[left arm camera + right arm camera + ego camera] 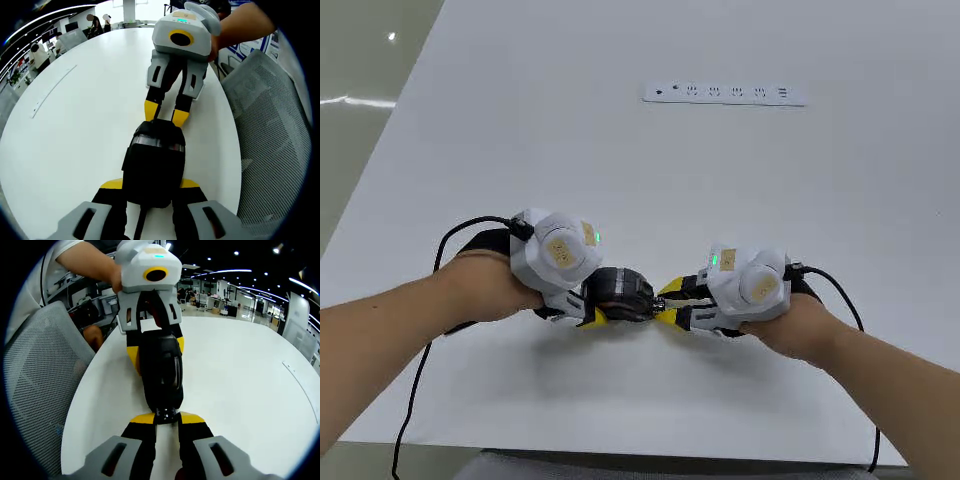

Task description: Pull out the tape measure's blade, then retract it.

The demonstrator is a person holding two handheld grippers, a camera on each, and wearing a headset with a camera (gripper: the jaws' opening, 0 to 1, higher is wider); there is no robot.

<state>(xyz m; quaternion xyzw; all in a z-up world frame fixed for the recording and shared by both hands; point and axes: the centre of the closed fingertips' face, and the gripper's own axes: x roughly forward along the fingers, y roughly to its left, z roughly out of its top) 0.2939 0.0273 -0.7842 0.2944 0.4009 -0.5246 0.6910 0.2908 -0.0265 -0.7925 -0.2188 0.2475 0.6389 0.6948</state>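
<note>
The tape measure (621,292) is sitting low over the near edge of the tabletop (620,160), between the two tongs. The left tongs (603,306) are clenching its black case across the sides; I judge this hold is anchoring the case so the blade has something to pull against. The right tongs (670,303) are facing it from the opposite side, tips meeting the mouth of the case. They are looking pinched shut on the small metal hook (166,415) at the blade's end. No length of blade is lying drawn out, so the pull seems to be only beginning. The two tools are lining up nose to nose, which should let the pull run straight along the blade instead of bending it.

The right gripper view is giving the plainest look at the hook, caught between its own yellow tips; from the head view that spot is too small to read. The left gripper view is looking along the top of the case seated between its own jaws, with the other tongs closing in at the far end, though the hook itself is hard to make out from there. The head view is adding the wider layout: a cable (420,370) trailing off the near edge, and a power strip (724,93) lying well apart toward the far side. Both gripper views are taking in a mesh chair (270,150) just beside the tabletop's edge.
</note>
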